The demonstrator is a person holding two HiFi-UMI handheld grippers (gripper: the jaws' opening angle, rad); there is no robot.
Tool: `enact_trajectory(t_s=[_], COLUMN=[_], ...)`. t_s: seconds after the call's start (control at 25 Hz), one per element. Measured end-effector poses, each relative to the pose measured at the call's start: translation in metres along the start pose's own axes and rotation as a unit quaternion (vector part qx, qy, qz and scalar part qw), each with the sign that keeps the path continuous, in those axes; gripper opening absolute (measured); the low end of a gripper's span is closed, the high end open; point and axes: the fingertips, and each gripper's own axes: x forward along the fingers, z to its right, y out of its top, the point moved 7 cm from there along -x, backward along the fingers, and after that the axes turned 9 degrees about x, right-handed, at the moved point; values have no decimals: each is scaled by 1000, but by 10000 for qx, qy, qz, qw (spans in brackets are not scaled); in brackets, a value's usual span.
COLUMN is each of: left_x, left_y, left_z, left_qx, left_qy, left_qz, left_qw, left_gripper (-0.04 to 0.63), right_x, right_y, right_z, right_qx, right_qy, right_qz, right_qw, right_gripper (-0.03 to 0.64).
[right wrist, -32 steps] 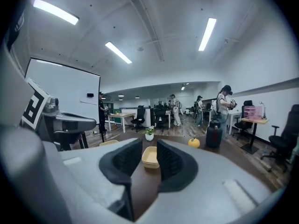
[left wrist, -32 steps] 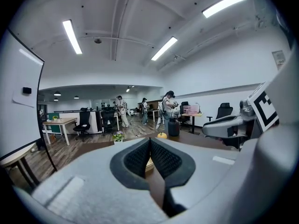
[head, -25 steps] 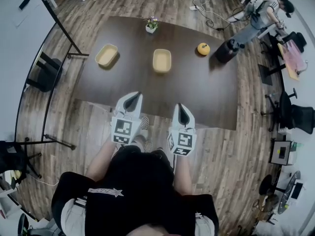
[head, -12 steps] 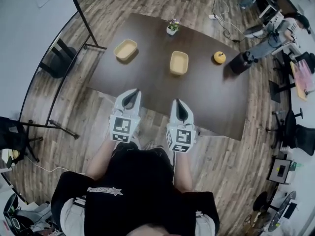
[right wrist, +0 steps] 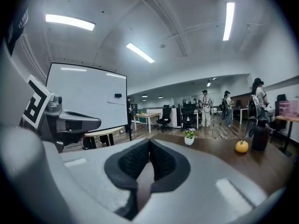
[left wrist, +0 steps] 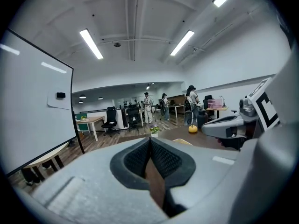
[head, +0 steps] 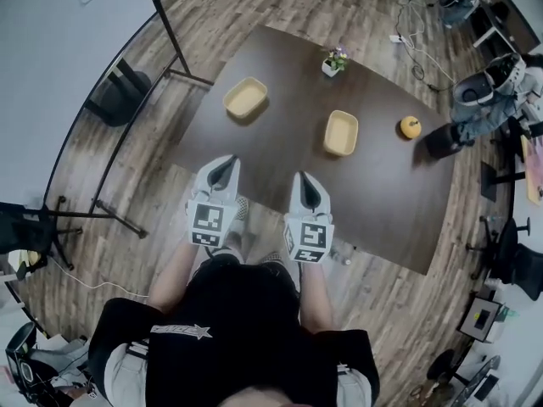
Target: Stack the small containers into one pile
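Two small yellow containers lie apart on the dark table (head: 280, 155): one at the left (head: 245, 97), one nearer the middle (head: 340, 132). Both are empty. My left gripper (head: 223, 170) and right gripper (head: 307, 186) hover side by side over the table's near edge, short of both containers. Each one's jaws are shut with nothing between them, as the left gripper view (left wrist: 150, 141) and the right gripper view (right wrist: 149, 143) show. A rim of the middle container (left wrist: 180, 141) peeks over the left gripper.
A small potted plant (head: 333, 61) stands at the table's far edge. An orange pumpkin-like thing (head: 411, 126) and a dark bottle (head: 441, 140) sit at the right end. A whiteboard stand (head: 174, 53) and chairs (head: 123, 96) are to the left. People stand in the far room (right wrist: 205, 107).
The person has shifted along the table's near side, so the table and containers sit further right in the head view. Both grippers stayed shut and side by side.
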Motion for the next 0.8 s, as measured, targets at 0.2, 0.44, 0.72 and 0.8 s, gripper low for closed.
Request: enact_trajectory(t_s=[0.2, 0.44, 0.72, 0.8], left_x=[41, 90, 140, 152], left_y=[-22, -49, -79, -90], left_z=[-51, -99, -136, -144], left_qx=[-84, -190, -283, -323], left_qy=[-39, -254, -558, -621], left_qz=[-213, -415, -661, -737], left_qw=[9997, 9986, 9959, 9948], left_gripper=[11, 11, 11, 11], right_x=[71, 148, 213, 232], right_y=[-2, -6, -23, -32], right_z=[-14, -25, -27, -27], right_qx=[71, 212, 506, 707], right_qy=[33, -71, -299, -297], right_qz=[-194, -402, -706, -831], right_qw=[9998, 9989, 9958, 9936], right_gripper=[6, 6, 6, 25])
